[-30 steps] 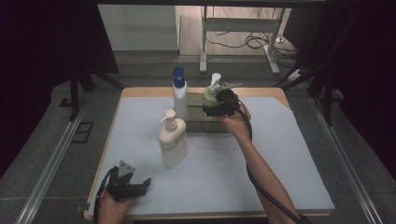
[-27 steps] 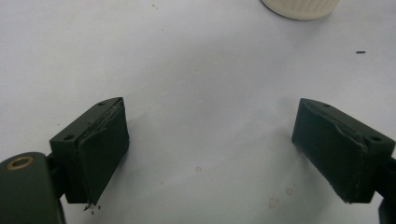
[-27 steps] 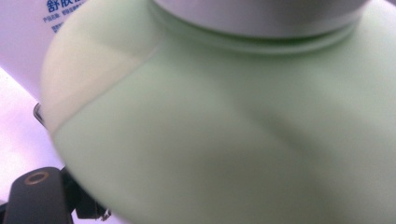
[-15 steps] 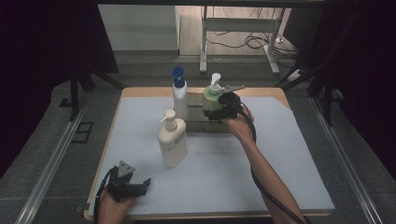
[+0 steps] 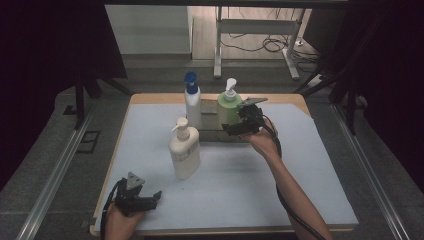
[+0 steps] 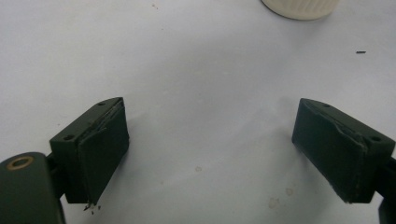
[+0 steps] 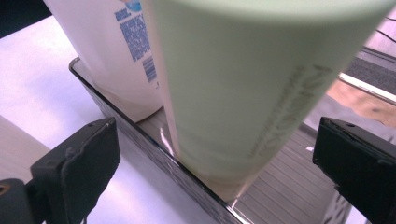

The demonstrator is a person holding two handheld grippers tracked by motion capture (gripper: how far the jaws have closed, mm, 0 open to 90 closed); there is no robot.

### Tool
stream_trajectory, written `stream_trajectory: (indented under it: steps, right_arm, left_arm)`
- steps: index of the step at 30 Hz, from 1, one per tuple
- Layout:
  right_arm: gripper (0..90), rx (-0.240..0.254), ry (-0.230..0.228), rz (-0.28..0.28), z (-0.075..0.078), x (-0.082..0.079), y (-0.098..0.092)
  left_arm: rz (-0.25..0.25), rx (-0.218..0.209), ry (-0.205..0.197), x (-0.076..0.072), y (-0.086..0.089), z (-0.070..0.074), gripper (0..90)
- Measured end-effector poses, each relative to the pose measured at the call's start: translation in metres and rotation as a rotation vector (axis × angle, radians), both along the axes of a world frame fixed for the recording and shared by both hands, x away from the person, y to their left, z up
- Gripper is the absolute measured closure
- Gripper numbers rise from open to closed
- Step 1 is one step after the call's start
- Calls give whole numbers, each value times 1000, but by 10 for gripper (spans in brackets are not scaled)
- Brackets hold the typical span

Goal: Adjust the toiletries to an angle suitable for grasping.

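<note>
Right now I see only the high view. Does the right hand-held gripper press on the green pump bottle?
Observer: No. In the right gripper view both pads stand apart from the green pump bottle; the right hand-held gripper has just been opening around it.
Operator: Is the bottle's base inside the tray?
Observer: Yes, on the ribbed floor of the metal tray, close beside the white bottle.
Operator: And the left hand-held gripper?
Observer: The left hand-held gripper is open over the bare mat, nothing between its jaws.
</note>
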State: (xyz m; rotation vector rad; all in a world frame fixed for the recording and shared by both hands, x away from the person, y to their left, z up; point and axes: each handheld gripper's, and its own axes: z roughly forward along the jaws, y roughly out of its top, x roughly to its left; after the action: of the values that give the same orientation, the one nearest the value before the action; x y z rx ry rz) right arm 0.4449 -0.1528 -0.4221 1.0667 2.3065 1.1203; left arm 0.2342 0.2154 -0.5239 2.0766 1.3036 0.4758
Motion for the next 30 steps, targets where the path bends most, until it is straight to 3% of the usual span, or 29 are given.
stream_trajectory:
  steps: [8, 10, 18, 22, 27, 30]
  right_arm:
    - [20, -23, 31, -13, -2, -3, -11]
    - [124, -16, 20, -27, -1, -4, -16]
    - [358, 6, 8, -57, 2, -7, -33]
    - [471, 29, 38, -85, 0, -2, -41]
    - [634, 39, 31, -108, -4, 6, -47]
    - [687, 30, 27, -118, -6, 11, -47]
  left_arm:
    - [-1, 0, 0, 0, 0, 0, 106]
    - [-1, 1, 0, 0, 0, 0, 106]
    - [-1, 1, 0, 0, 0, 0, 106]
    - [-1, 1, 0, 0, 0, 0, 106]
    - [-1, 1, 0, 0, 0, 0, 106]
    - [-1, 1, 0, 0, 0, 0, 106]
